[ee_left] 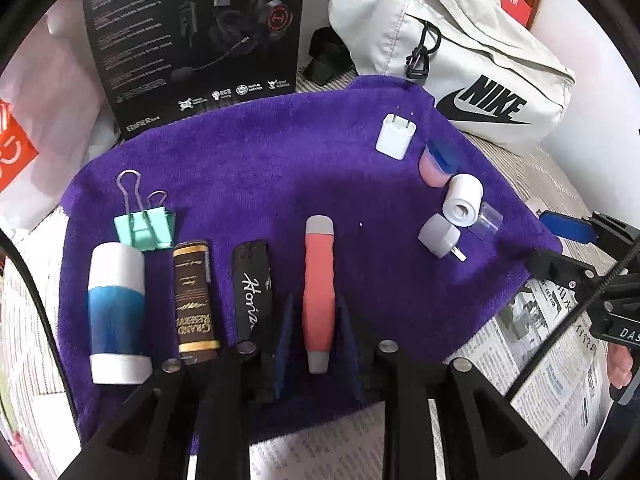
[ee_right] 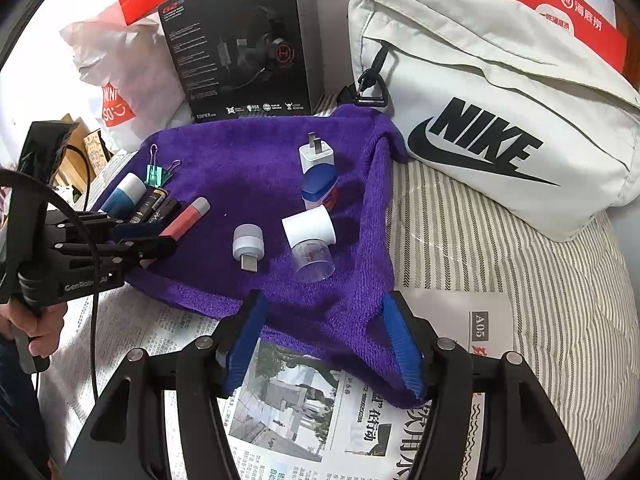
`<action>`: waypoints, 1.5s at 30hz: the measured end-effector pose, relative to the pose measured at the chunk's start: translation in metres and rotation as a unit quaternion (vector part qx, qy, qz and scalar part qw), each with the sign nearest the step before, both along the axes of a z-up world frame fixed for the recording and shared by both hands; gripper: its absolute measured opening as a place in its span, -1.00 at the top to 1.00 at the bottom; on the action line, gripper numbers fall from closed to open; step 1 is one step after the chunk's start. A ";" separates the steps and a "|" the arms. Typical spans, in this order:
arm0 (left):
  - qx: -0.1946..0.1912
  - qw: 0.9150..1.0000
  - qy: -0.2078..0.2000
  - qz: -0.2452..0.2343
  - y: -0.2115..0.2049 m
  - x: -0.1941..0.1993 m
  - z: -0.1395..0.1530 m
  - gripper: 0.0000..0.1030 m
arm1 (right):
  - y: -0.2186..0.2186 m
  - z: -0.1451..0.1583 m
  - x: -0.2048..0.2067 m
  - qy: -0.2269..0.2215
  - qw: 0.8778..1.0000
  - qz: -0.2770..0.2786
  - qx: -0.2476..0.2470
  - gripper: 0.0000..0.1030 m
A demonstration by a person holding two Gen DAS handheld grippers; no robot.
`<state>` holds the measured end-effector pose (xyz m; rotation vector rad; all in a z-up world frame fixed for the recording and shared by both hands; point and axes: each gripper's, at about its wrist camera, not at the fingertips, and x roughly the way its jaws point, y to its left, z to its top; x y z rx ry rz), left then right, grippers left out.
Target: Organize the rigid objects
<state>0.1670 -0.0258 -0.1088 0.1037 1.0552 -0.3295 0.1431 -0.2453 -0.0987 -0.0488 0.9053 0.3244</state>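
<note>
A coral stick with grey ends (ee_left: 318,300) lies on the purple towel (ee_left: 260,168), last in a row with a white-and-blue tube (ee_left: 116,312), a brown case (ee_left: 196,300) and a black case (ee_left: 252,292). My left gripper (ee_left: 316,300) straddles the stick, its pads a little apart from it. Scattered at the towel's right are a white charger (ee_right: 316,154), a blue-capped jar (ee_right: 319,188), a white cap (ee_right: 310,226), a clear cup (ee_right: 312,260) and a grey USB plug (ee_right: 248,246). My right gripper (ee_right: 323,298) stands open over the towel's near edge, holding nothing.
A green binder clip (ee_left: 146,228) lies behind the row. A black headset box (ee_right: 244,40) and a white Nike bag (ee_right: 500,120) stand behind the towel. Newspaper (ee_right: 300,420) covers the striped bedding (ee_right: 540,300) in front. A hand (ee_right: 40,328) holds the left gripper's handle.
</note>
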 end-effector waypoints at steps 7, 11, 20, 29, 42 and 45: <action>0.020 1.000 -0.014 0.017 0.006 -0.017 0.015 0.12 | 0.006 0.000 -0.005 0.005 1.000 0.001 -0.018 -0.19; 0.014 0.999 -0.029 0.027 0.013 -0.035 0.028 -0.28 | 0.013 0.006 -0.012 0.001 1.000 0.001 -0.028 -0.21; 0.020 0.994 -0.071 0.075 0.020 -0.081 0.067 -0.82 | 0.022 0.033 -0.036 -0.011 1.000 -0.022 -0.003 -0.88; -0.022 0.984 -0.114 0.136 0.025 -0.124 0.103 -0.98 | 0.028 0.059 -0.065 -0.026 0.999 -0.037 -0.005 -1.00; 0.002 0.979 -0.131 0.158 0.011 -0.156 0.118 -0.98 | 0.012 0.082 -0.104 -0.036 0.997 -0.062 -0.017 -1.00; -0.007 0.980 -0.128 0.155 0.011 -0.160 0.120 -0.98 | 0.010 0.083 -0.107 -0.035 0.997 -0.067 -0.025 -1.00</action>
